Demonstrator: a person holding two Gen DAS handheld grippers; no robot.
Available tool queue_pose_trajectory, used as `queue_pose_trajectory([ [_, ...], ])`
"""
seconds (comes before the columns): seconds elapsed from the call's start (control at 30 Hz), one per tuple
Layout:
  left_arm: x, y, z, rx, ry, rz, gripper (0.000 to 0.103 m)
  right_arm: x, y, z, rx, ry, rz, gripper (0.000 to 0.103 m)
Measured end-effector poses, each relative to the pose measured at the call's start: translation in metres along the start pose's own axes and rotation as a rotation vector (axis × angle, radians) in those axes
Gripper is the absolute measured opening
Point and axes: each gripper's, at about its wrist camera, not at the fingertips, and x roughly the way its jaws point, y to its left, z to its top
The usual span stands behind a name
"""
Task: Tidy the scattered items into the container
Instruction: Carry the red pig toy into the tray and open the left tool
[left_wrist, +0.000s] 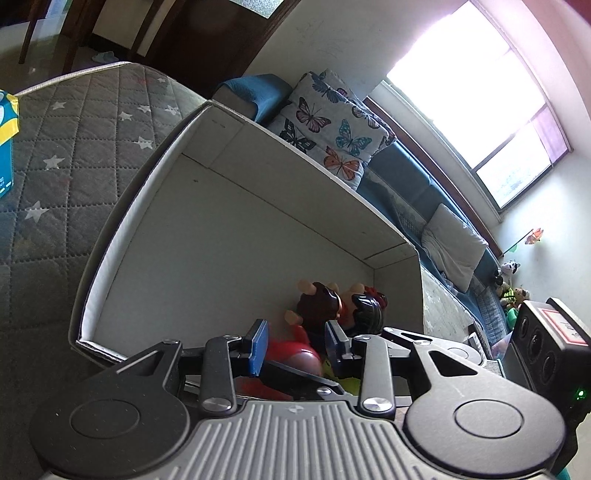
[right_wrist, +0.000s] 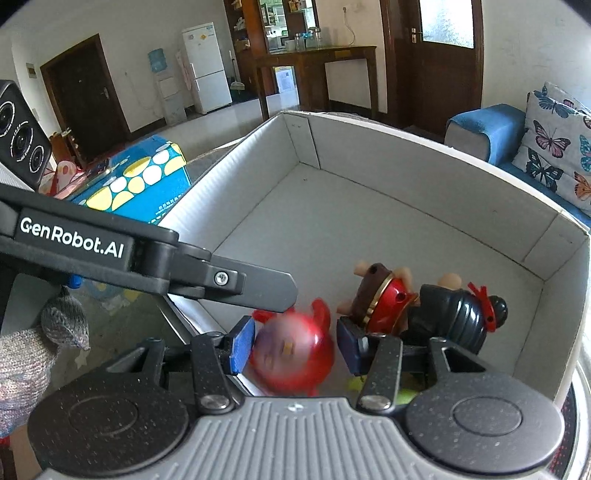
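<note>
Inside white box (right_wrist: 424, 192), red toy (right_wrist: 295, 354), perhaps two figures (right_wrist: 424, 310)

Your left gripper (left_wrist: 295, 345) shows matte black linkage arms, silver screws, blue pads (left_wrist: 258, 341) and a ribbed grey housing. Your right gripper (right_wrist: 293, 343) matches: speckled black arms, blue pads (right_wrist: 242, 343), round black hubs. White "GenRobot.AI" lettering runs along a black bar, and your hand (right_wrist: 33, 354) wears a grey knit glove.
</note>
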Motion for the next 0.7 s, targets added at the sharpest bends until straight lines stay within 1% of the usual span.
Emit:
queue_pose_trajectory([
  [0.23, -0.012, -0.005, -0.005, 0.011, -0.018, -0.007, 0.036, -0.021, 0.003, -0.004, 0.015, -0.036, -0.002, 0.052],
  [0.33, -0.020, -0.011, -0.009, 0.026, -0.029, -0.014, 0.036, -0.033, 0.007, -0.008, 0.013, -0.060, -0.019, 0.061],
  [0.7, -0.048, -0.039, -0.040, 0.083, -0.046, -0.053, 0.036, -0.089, 0.023, -0.038, 0.020, -0.130, -0.086, 0.061],
])
